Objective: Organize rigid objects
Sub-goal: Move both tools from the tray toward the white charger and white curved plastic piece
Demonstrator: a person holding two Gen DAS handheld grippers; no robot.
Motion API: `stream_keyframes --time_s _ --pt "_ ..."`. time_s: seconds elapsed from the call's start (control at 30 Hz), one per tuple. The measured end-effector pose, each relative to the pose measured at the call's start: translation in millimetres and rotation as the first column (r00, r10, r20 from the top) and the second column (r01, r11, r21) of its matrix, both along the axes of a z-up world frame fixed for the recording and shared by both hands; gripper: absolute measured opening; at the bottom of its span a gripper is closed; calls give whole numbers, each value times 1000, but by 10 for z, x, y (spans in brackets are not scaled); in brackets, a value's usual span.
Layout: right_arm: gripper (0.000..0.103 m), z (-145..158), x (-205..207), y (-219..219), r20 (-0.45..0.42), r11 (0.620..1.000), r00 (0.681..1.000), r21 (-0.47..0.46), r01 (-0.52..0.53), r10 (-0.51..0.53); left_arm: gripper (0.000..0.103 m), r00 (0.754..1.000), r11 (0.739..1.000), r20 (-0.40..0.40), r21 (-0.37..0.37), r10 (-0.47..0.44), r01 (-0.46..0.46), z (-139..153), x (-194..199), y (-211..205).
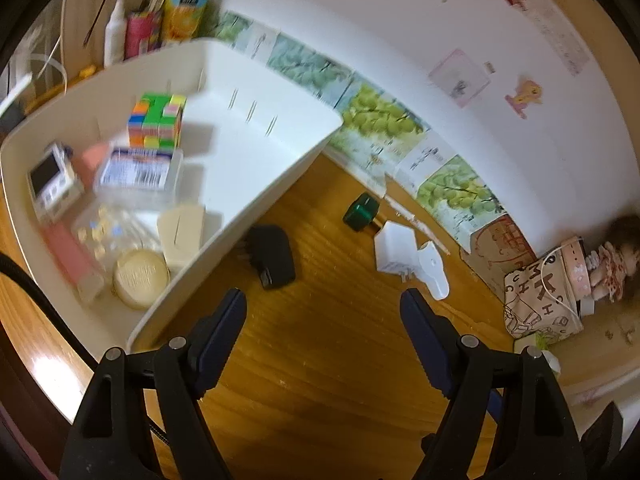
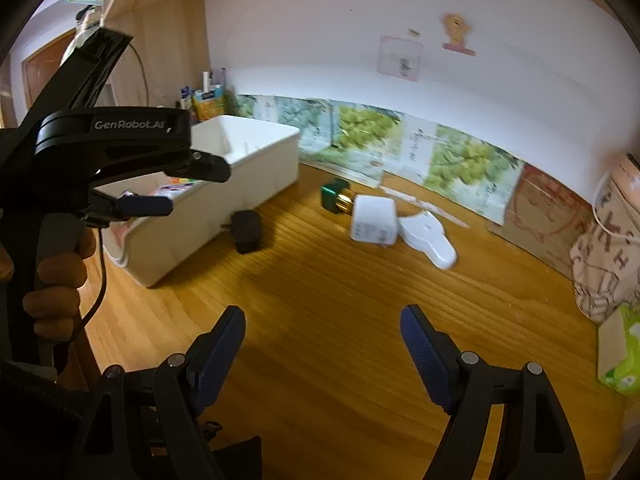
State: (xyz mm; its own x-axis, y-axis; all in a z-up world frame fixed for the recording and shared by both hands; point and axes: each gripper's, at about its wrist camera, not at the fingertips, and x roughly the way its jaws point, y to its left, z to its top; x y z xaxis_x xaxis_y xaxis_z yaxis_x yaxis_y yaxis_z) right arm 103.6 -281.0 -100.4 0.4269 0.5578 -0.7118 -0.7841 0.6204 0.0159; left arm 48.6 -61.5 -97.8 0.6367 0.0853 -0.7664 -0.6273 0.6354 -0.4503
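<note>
A white bin (image 1: 256,200) (image 2: 256,148) stands on the wooden desk (image 1: 340,340) and holds a colour cube (image 1: 158,122), a clear labelled box (image 1: 138,170), a small screen device (image 1: 50,182) and a round tin (image 1: 140,278). Outside it lie a black plug adapter (image 1: 272,256) (image 2: 247,231), a green connector (image 1: 360,208) (image 2: 336,196), a white charger (image 1: 394,250) (image 2: 374,220) and a white curved part (image 1: 434,274) (image 2: 428,240). My left gripper (image 1: 324,308) is open over bare wood just short of the black adapter. My right gripper (image 2: 322,324) is open too, nearer than the loose items.
Bottles and cartons (image 1: 160,20) stand behind the bin. Grape-print paper (image 1: 380,116) lines the wall's foot. A printed fabric bag (image 1: 536,300) (image 2: 604,256) and a doll (image 1: 612,264) sit at the right, with a green tissue pack (image 2: 622,356). A hand (image 2: 56,292) holds the left gripper tool.
</note>
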Motion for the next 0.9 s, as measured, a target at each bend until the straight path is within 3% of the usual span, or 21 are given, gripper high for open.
stream_keyframes --time_s 0.43,0.73,0.9 --pt "80 -119 322 -8 5 998 998 -6 70 -70 83 983 994 -177 -78 57 -72 -326 94 2" --pt "80 -138 789 179 9 994 996 54 93 -94 83 969 998 -247 -57 -17 3 -364 418 -94" --pt "80 -221 1108 269 28 995 995 38 97 -98 83 967 997 -244 -54 -73 62 -343 680 -105"
